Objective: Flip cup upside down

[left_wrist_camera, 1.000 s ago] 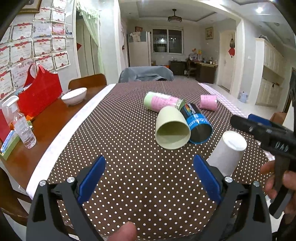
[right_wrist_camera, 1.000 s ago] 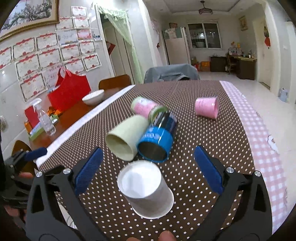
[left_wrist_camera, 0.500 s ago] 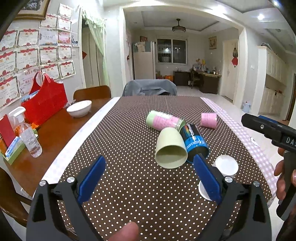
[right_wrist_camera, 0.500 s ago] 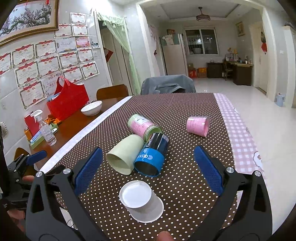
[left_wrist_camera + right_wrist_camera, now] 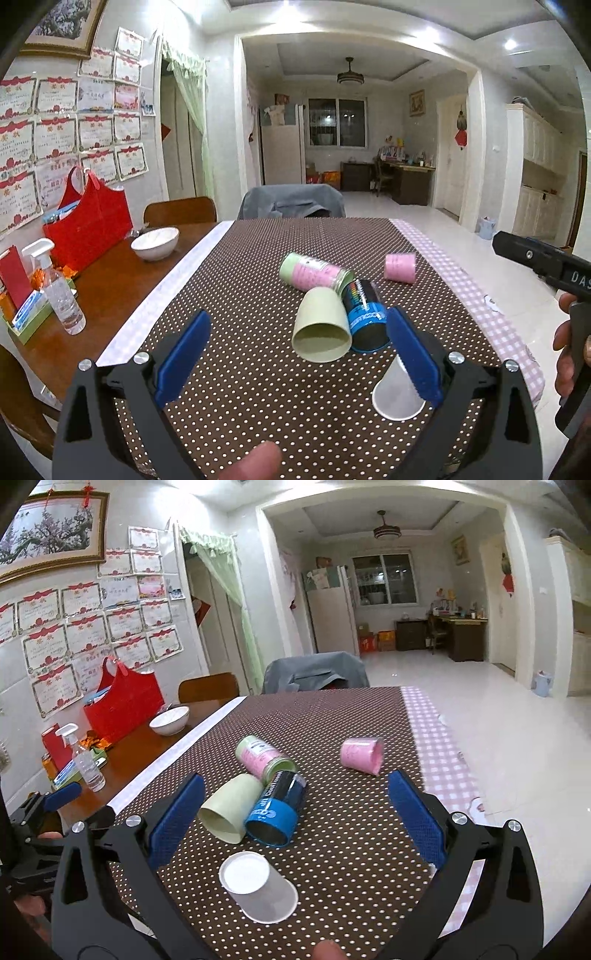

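Note:
A white paper cup (image 5: 255, 884) stands upside down, base up, on the dotted tablecloth near the front edge; in the left wrist view (image 5: 397, 393) my right finger partly hides it. My right gripper (image 5: 291, 821) is open and empty, raised above and behind the cup. My left gripper (image 5: 295, 356) is open and empty, to the left of the cup. The right gripper's body (image 5: 546, 264) shows at the right edge of the left wrist view.
A pale green cup (image 5: 229, 808), a blue can (image 5: 277, 814), a pink-and-green can (image 5: 264, 757) and a pink cup (image 5: 362, 755) lie on their sides mid-table. A white bowl (image 5: 155, 242), red bag (image 5: 88, 223) and spray bottle (image 5: 61, 291) stand on the bare wood at left.
Both grippers have pulled back and up from the table. The white cup, which stood tilted close under the right gripper, now stands base up on the cloth, free of both grippers.

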Demonstrator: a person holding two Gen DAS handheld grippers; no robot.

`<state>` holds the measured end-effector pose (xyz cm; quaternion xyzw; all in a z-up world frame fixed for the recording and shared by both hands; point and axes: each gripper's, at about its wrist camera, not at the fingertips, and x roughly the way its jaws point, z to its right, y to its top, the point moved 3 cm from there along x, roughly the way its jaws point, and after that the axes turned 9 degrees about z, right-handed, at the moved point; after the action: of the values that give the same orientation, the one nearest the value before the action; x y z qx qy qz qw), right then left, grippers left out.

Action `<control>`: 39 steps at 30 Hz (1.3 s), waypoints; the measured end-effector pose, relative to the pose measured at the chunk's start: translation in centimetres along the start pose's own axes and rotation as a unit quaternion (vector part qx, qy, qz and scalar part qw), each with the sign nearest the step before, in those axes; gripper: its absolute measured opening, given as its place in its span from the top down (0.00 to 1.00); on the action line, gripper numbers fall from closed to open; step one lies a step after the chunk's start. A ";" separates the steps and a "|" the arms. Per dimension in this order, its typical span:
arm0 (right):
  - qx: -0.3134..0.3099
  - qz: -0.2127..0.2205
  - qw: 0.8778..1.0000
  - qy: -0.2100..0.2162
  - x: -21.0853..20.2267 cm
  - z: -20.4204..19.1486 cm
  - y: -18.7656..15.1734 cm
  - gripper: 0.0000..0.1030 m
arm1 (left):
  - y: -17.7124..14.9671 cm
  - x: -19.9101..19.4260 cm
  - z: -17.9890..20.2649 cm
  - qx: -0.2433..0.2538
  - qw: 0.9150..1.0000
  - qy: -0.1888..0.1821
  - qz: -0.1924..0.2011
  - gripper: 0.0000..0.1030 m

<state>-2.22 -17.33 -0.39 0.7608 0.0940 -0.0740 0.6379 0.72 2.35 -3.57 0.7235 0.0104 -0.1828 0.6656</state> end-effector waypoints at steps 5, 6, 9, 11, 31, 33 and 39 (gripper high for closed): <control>0.012 -0.011 1.000 -0.011 -0.1 1.3 -1.2 0.06 | -0.2 -0.2 0.5 0.000 1.000 -0.002 -0.001 0.08; 0.015 -0.016 1.000 -0.013 0.0 1.5 -1.6 0.06 | -0.4 -0.1 0.5 0.000 1.000 -0.003 -0.004 0.08; 0.022 -0.030 0.999 -0.016 0.4 2.0 -2.6 0.06 | -0.9 0.2 0.5 -0.001 1.000 -0.002 -0.015 0.08; 0.023 -0.036 0.999 -0.016 0.5 1.9 -3.1 0.06 | -1.1 0.4 0.5 -0.002 1.000 0.000 -0.020 0.08; 0.001 -0.076 0.997 -0.002 1.5 0.8 -5.4 0.06 | -3.1 1.4 0.7 0.005 0.999 0.005 -0.047 0.08; -0.001 -0.079 0.997 0.000 1.5 0.8 -5.6 0.06 | -3.2 1.4 0.7 0.005 0.999 0.005 -0.048 0.08; -0.007 -0.087 0.996 0.002 1.6 0.6 -6.0 0.06 | -3.3 1.6 0.6 0.004 0.999 0.007 -0.050 0.08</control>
<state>-2.08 -16.87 -6.59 0.7454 0.1617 -0.1275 0.6341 1.22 1.76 -7.24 0.7262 0.0503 -0.2107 0.6525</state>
